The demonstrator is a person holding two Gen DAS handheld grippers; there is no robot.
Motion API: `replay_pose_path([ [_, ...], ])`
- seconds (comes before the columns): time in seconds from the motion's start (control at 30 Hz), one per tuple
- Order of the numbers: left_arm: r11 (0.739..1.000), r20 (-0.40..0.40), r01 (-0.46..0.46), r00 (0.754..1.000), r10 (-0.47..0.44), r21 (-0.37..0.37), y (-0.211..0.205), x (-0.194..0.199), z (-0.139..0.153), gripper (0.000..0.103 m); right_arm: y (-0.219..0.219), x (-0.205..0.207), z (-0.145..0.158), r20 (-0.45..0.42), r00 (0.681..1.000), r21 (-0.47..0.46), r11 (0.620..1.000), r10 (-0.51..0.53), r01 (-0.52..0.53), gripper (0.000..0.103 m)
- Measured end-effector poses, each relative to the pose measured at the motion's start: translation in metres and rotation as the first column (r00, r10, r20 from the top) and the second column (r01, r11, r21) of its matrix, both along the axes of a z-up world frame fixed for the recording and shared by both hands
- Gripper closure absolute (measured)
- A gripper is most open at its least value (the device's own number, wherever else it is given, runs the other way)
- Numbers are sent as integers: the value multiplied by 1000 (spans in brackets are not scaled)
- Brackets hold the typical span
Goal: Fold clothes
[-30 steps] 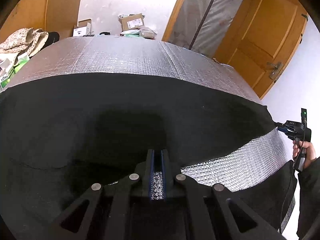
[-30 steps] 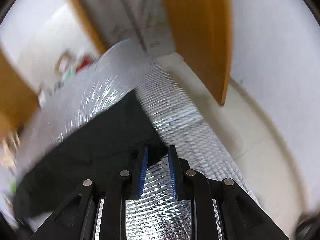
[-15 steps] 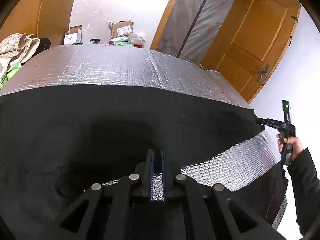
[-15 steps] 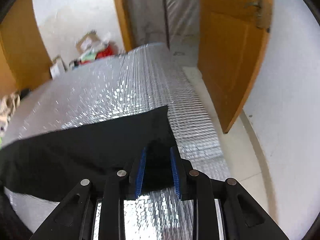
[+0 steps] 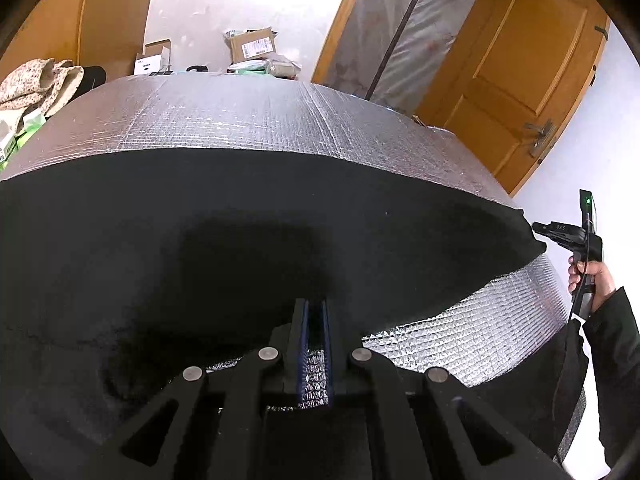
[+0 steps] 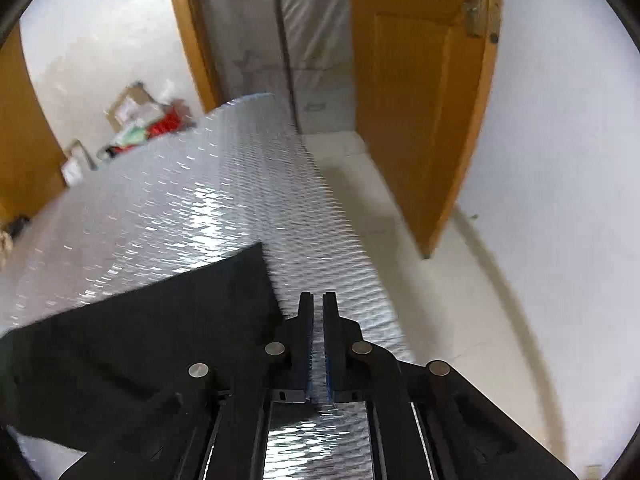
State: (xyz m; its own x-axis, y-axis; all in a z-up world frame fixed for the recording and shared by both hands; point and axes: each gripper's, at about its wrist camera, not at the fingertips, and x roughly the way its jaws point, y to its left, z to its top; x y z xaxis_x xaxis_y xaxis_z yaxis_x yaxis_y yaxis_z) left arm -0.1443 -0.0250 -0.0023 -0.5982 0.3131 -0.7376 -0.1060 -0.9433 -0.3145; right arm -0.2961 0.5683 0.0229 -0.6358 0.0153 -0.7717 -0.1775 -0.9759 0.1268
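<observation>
Black garment (image 5: pixel 248 240) lies spread across the near half of the foil-covered table (image 5: pixel 256 116). Left gripper (image 5: pixel 315 322) is nearly closed at its near hem; grip unconfirmed. Right gripper (image 6: pixel 317 320) is nearly closed, empty, just right of the garment corner. Cardboard box (image 5: pixel 252 46) at far edge, contents unclear.

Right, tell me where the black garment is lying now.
The black garment is spread across the near half of the silver foil-covered surface in the left wrist view; its right corner lies just left of the right tool.
</observation>
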Motion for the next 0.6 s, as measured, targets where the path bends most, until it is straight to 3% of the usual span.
replay_pose_path([
  [0.17,1000,-1,2,1000,-2,3,-4,2,1,98,-31,-15,-9,18,993,55,991,119,-120,91],
  [0.33,1000,-23,1,1000,-1,18,-7,4,8,98,-10,-33,-7,48,997,15,998,-55,54,88],
  [0.4,1000,-45,-1,999,2,26,-11,8,13,98,-9,-28,6,29,997,-1,998,-70,70,88],
  [0.6,1000,-112,-4,994,6,22,-22,28,37,98,-41,31,71,-131,991,-33,999,38,-42,84],
])
